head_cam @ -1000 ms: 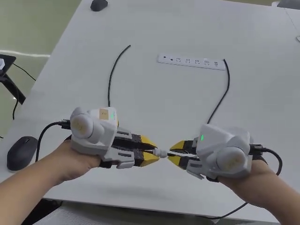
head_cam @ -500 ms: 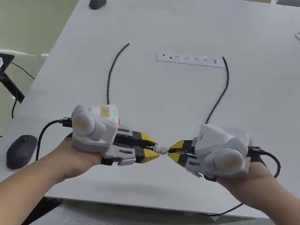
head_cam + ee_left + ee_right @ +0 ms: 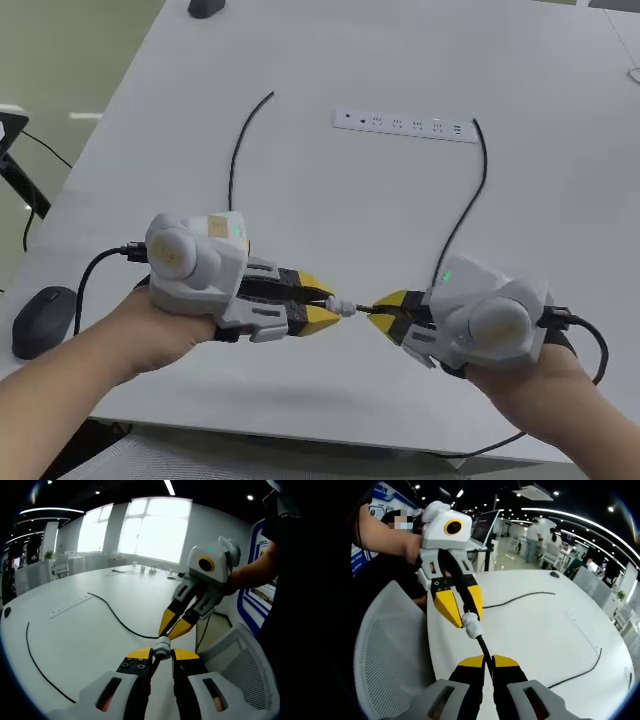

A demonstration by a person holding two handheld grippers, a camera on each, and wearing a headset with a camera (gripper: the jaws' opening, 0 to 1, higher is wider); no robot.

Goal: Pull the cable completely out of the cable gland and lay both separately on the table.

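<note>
White bench [image 3: 330, 60] carries a power strip [image 3: 405, 127]; above its near edge left tongs [image 3: 333, 308] clench the gland [image 3: 345, 308], right tongs [image 3: 386, 310] the cable [image 3: 366, 310]. Left gripper view adds bright windows [image 3: 150, 530]; right gripper view, distant people [image 3: 538, 534].

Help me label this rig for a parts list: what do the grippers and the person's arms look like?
The left gripper and right gripper match: rounded white housings, black linkages, yellow wedge-shaped fingers, a small green light on top, and a black lead trailing from the rear. The forearms are bare, without sleeves.
</note>
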